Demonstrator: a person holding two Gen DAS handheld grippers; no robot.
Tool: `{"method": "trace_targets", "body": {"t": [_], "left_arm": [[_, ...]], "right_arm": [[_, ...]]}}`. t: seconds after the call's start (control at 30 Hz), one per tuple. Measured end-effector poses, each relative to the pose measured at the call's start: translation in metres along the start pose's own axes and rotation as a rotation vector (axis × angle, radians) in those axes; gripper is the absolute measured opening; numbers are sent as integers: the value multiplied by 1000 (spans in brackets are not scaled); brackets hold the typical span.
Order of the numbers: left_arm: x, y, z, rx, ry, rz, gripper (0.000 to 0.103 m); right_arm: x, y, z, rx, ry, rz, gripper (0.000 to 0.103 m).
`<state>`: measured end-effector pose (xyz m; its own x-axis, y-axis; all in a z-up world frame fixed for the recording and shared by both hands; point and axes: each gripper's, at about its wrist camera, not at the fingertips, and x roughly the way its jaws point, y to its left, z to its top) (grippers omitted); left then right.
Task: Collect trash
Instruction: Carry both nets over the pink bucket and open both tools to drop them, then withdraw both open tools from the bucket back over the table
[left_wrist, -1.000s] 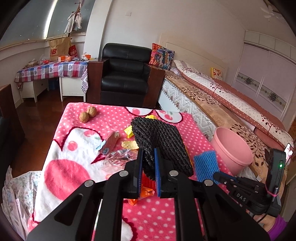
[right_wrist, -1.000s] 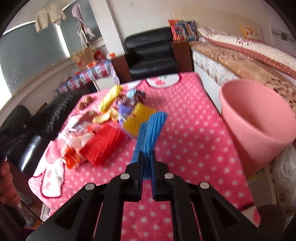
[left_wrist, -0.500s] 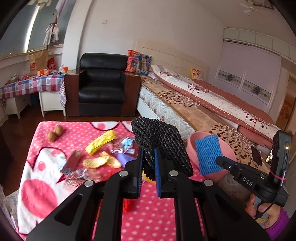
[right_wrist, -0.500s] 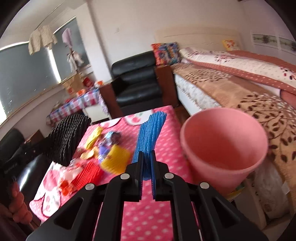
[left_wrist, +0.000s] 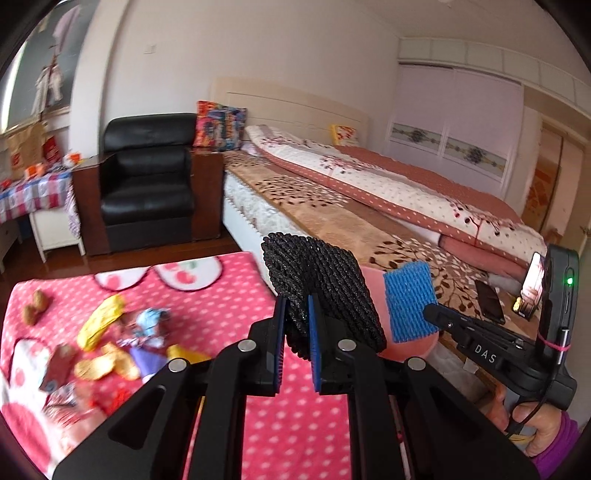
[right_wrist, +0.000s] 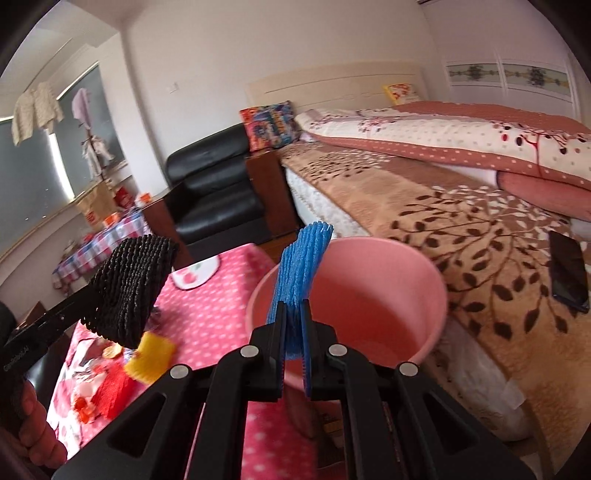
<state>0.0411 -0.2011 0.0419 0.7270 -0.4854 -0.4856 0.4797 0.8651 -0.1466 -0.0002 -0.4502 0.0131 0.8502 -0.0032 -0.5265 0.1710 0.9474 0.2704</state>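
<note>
I note blk foam net (left_wrist: 325, 291) pinched upright in my left claw (left_wrist: 295, 325). Blue foam net (right_wrist: 301, 273) clamped on edge in right claw (right_wrist: 294, 325), over pink bucket (right_wrist: 424, 273) rim.

You can read only "DAS", in white letters on the black right gripper (left_wrist: 430, 316), right of your left fingers (left_wrist: 277, 334); other print is blurred.

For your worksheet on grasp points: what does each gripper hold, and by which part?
The left gripper pinches the black foam net by its lower edge. The right gripper pinches the blue foam net by its lower end, at the pink bucket.
</note>
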Motion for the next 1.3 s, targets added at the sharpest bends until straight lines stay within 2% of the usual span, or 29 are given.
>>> {"method": "trace_targets", "body": {"t": [0.23, 0.47, 0.5, 0.6, 0.67, 0.73, 0.8, 0.9, 1.3], "left_arm": [[43, -34, 2, 54, 40, -37, 11], [78, -52, -4, 86, 97, -37, 13], [82, -54, -6, 91, 108, -37, 16], [91, -57, -9, 96, 134, -43, 35], [93, -57, -10, 92, 139, -46, 39], [95, -57, -10, 83, 144, -54, 42], [94, -56, -9, 75, 144, -56, 44], [89, -53, -7, 61, 136, -59, 44], [44, -40, -6, 6, 87, -36, 44]], "right_arm": [[18, -23, 1, 22, 28, -46, 7], [36, -34, -3, 33, 60, -67, 7], [37, -36, -3, 34, 60, -72, 7], [42, -39, -4, 34, 66, -80, 8], [43, -41, -4, 36, 68, -87, 8], [44, -43, -4, 41, 66, -90, 14], [43, -45, -4, 47, 59, -89, 26], [39, -44, -5, 53, 45, -90, 37], [1, -5, -13, -6, -17, -43, 55]]}}
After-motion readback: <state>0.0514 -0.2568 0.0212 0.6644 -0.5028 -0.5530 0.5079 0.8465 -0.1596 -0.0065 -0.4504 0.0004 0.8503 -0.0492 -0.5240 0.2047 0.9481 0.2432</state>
